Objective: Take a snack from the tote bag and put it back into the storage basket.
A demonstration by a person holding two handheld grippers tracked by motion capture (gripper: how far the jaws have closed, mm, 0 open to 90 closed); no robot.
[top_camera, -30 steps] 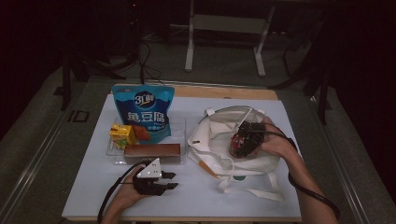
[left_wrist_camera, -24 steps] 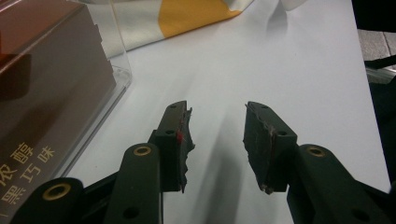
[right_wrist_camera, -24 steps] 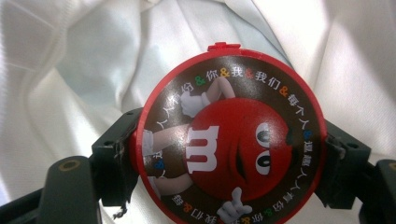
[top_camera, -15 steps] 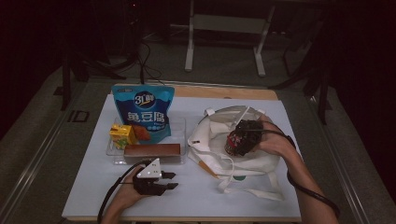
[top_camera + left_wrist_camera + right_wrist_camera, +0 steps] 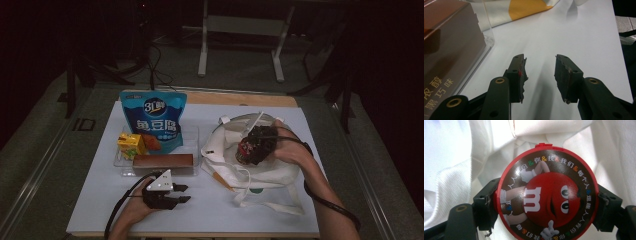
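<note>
A round M&M's candy tub point(image 5: 546, 195) with a red-rimmed lid fills the right gripper view. My right gripper point(image 5: 546, 206) is shut on it, one jaw against each side of the rim. In the high view that gripper point(image 5: 252, 145) holds the tub point(image 5: 245, 150) just above the open mouth of a white cloth bag point(image 5: 270, 175) at the table's right. My left gripper point(image 5: 182, 194) rests on the white table cover at the front left. In its own view its jaws point(image 5: 539, 75) stand open with only bare table between them.
A clear tray point(image 5: 192, 137) at centre left holds a blue snack pouch point(image 5: 152, 117), a yellow drink carton point(image 5: 131, 145) and a long brown chocolate box point(image 5: 162, 161), which is close to the left jaw point(image 5: 449, 50). The bag's straps point(image 5: 270, 202) trail toward the front edge.
The right gripper with the candy tub has risen slightly and drifted a little left over the bag. The left gripper has stayed where it was.
</note>
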